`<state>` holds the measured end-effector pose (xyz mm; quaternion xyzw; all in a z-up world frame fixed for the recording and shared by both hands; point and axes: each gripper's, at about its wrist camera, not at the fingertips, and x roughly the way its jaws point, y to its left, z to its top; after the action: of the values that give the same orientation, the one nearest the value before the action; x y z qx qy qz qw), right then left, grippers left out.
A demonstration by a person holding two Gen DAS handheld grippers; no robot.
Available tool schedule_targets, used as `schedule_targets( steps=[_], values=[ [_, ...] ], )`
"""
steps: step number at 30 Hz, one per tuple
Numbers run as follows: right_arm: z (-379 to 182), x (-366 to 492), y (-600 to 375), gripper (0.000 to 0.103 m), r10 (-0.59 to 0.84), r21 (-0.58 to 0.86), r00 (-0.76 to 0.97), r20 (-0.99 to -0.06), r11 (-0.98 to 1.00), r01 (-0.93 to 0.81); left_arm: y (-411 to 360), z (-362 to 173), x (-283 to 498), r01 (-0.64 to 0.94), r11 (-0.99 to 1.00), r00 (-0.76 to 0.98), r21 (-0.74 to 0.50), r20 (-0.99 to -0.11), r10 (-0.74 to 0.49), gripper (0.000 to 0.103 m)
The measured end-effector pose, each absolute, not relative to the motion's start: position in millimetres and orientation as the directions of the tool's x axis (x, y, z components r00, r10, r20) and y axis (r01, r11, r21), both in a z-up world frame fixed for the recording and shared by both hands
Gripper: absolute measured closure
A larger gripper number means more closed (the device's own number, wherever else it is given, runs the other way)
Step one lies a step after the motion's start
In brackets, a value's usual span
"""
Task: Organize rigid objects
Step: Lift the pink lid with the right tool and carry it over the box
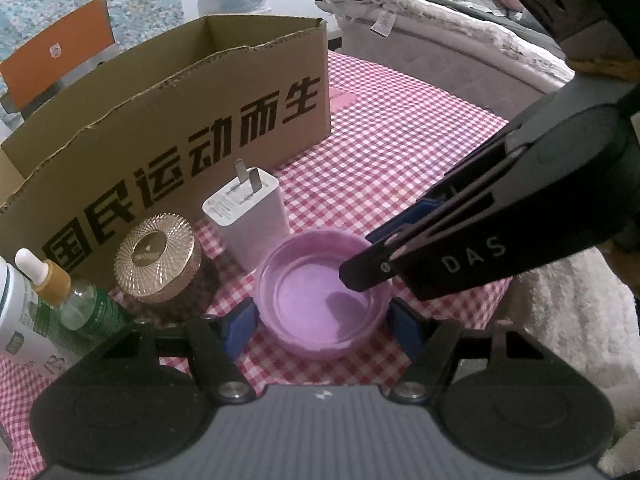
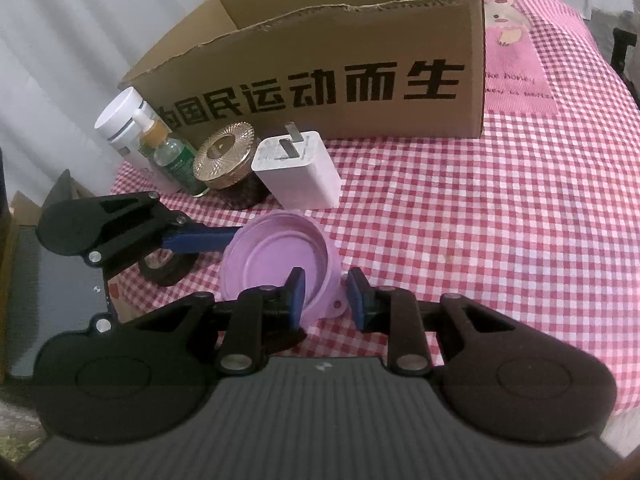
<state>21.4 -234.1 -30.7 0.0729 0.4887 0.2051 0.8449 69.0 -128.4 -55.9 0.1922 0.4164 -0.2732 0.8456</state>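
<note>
A pink round lid (image 1: 320,292) lies upside down on the checked tablecloth. My left gripper (image 1: 322,326) is shut on the pink lid, one blue pad on each side of it. My right gripper (image 2: 326,298) is open and straddles the near rim of the lid (image 2: 276,258), one finger inside and one outside. In the left wrist view the right gripper (image 1: 372,256) reaches in from the right over the lid's rim. A white charger (image 1: 248,216), a gold-lidded jar (image 1: 158,258) and a green dropper bottle (image 1: 76,300) stand behind the lid.
An open cardboard box (image 1: 180,128) with black characters stands behind the objects. A white bottle (image 2: 120,128) stands at the far left. A roll of black tape (image 2: 168,268) lies under the left gripper. A bed (image 1: 440,32) is beyond the table.
</note>
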Motion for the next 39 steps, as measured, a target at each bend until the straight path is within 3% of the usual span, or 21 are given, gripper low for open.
schedule_targets(
  steps=[16, 30, 34, 39],
  values=[
    [-2.8, 6.6, -237.2, 0.083, 0.403, 0.303, 0.507, -0.762, 0.914, -0.272, -127.8, -23.0, 47.6, 0.617, 0.774, 0.588, 0.141, -0.737, -0.333, 0.031],
    [109.3, 32.5, -207.8, 0.083, 0.465, 0.239, 0.633, -0.619, 0.879, -0.412, -87.9, 82.8, 65.9, 0.522, 0.812, 0.766, 0.26, -0.561, -0.314, 0.031],
    [131.2, 70.0, -192.6, 0.082, 0.503, 0.249, 0.611, -0.612, 0.855, -0.454, -77.9, 103.5, 97.9, 0.515, 0.815, 0.767, 0.265, -0.566, -0.301, 0.031],
    [134.2, 145.0, -178.6, 0.083, 0.565, 0.354, 0.514, -0.645, 0.818, -0.454, -62.6, 108.8, 162.8, 0.516, 0.838, 0.702, 0.18, -0.65, -0.292, 0.031]
  ],
)
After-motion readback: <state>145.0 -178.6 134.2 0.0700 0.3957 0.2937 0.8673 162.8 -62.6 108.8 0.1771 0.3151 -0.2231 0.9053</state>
